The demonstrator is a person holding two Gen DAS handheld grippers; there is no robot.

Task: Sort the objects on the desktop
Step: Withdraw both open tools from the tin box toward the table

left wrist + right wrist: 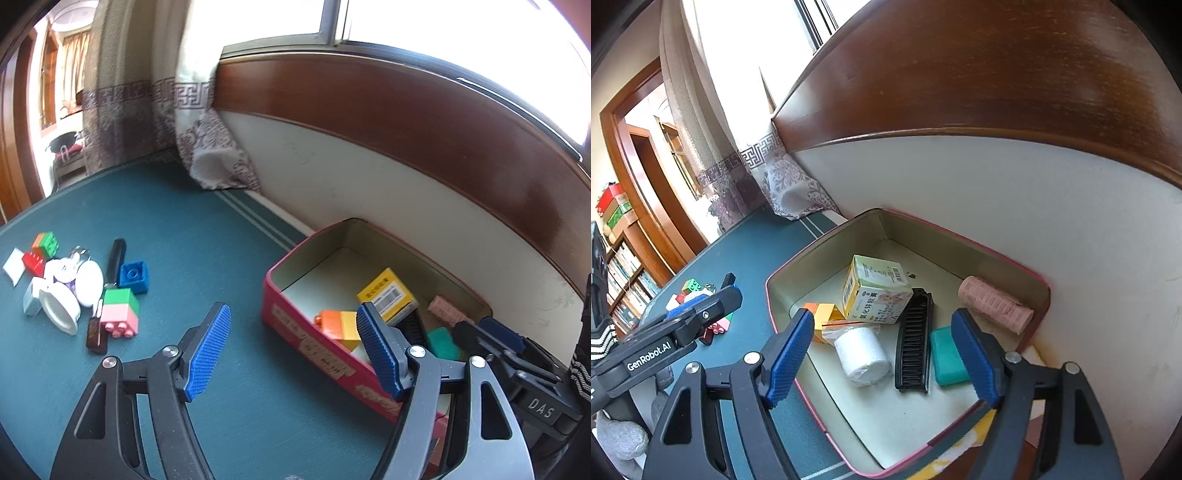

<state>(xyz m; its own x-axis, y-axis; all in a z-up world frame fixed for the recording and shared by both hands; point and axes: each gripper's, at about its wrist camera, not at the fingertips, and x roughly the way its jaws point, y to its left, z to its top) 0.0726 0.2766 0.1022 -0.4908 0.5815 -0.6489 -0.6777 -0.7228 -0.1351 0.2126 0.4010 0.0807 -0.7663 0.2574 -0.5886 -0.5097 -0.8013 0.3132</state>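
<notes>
Green table (184, 221) holds red tin (997, 254) (comb (914, 339) inside), toy blocks (120, 312) apart.

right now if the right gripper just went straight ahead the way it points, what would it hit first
Likely the white roll lying in the red tin, with the black comb right beside it. The right gripper is open and empty, aimed down into the tin; depth is hard to judge through the fisheye.
</notes>
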